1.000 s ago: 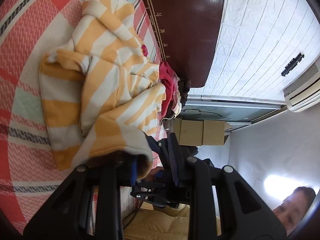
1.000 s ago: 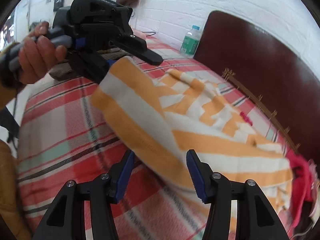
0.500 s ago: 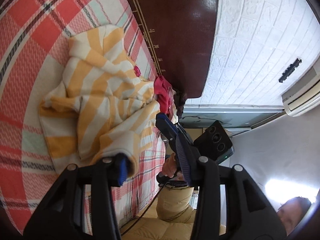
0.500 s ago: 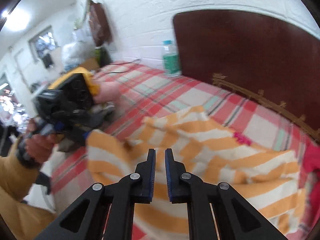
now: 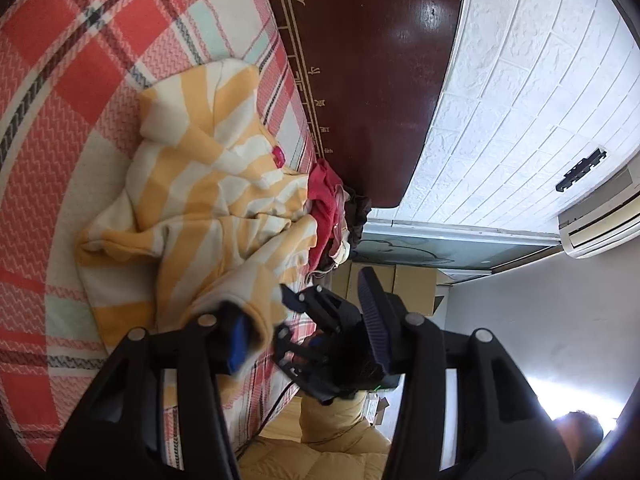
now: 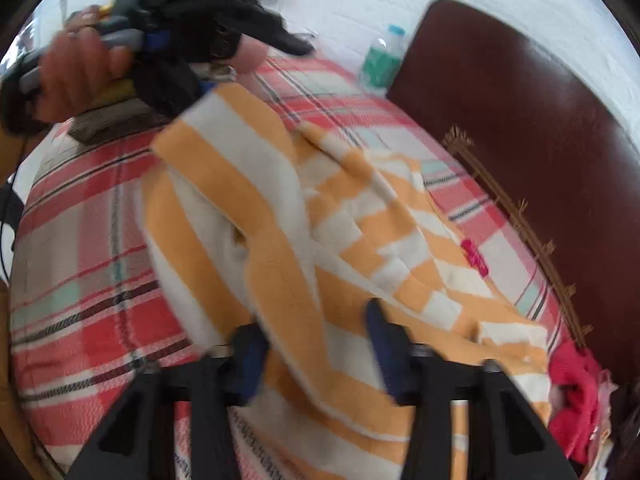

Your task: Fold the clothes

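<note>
Orange and cream in broad stripes, lying crumpled just ahead of both sets of fingers as a fleece garment (image 5: 192, 208), spreading over the plaid bedspread (image 5: 60, 80) toward the dark headboard (image 5: 380, 60).

Opening at the left gripper (image 5: 300, 300): standing apart, carrying a rolled hem of the garment draped over the left-hand finger (image 5: 236, 332), not pinching it, with nothing pressing in from the opposite finger. Probably risking a snag here: catching that hem on the pad while drawing away and dragging the cloth along, spoiling any fold lying beneath.

Standing wide apart at the right gripper (image 6: 312, 324) too, straddling a long striped band running up beyond the tips; being blurred, hiding whether the pads are touching it. Likely risking, on closing, biting only the top layer, or bunching several layers together and skewing the fold. Also risking pulling the far edge into the red clothes (image 6: 576, 384) heaped just beyond the right-hand finger.
</note>
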A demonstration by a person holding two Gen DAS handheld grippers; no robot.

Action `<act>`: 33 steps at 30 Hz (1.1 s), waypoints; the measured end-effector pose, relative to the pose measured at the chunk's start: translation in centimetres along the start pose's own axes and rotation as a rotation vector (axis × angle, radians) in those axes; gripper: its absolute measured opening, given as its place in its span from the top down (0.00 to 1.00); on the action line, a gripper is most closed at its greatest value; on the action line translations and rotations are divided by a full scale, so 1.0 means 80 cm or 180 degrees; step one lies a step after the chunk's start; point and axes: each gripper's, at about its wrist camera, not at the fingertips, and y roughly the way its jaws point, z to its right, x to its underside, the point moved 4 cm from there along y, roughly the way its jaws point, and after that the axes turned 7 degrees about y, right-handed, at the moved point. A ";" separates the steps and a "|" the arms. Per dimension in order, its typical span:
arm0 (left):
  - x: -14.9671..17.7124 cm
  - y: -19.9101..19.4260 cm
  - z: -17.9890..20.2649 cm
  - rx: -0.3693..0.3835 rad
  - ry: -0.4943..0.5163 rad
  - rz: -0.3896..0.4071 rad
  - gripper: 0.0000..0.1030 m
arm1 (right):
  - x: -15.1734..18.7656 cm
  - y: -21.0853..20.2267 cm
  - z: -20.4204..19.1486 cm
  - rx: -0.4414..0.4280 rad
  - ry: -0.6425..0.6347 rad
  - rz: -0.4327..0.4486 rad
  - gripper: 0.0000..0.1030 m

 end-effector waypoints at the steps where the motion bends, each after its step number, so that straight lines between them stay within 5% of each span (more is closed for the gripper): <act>1: -0.003 -0.001 0.003 -0.0002 0.0012 0.0020 0.50 | -0.008 -0.002 0.014 -0.0127 0.0206 0.0045 0.92; 7: -0.037 0.003 0.013 -0.0025 0.0045 0.0083 0.50 | -0.057 -0.002 0.104 -0.0440 0.1147 0.0163 0.94; 12: -0.063 0.002 0.004 -0.0083 -0.0008 0.0265 0.49 | -0.076 0.032 0.132 -0.0240 0.1302 -0.0018 0.79; 14: -0.069 -0.003 -0.003 -0.0102 -0.0067 0.0363 0.48 | -0.075 0.036 0.136 -0.0126 0.1333 -0.0031 0.59; 21: -0.069 -0.016 -0.021 -0.0305 -0.0153 0.0527 0.46 | -0.052 0.000 0.184 -0.0143 0.1693 0.0274 0.44; 26: -0.054 0.001 0.006 -0.0709 0.0412 0.0418 0.37 | -0.033 0.007 0.192 -0.0177 0.1707 0.0121 0.42; 31: -0.010 0.024 0.016 -0.1133 0.1009 0.0043 0.37 | -0.041 -0.012 0.162 0.0289 0.1186 0.0249 0.42; 33: 0.013 0.030 0.012 -0.1283 0.1178 -0.0095 0.37 | -0.046 -0.024 0.135 0.0150 0.0865 0.0319 0.42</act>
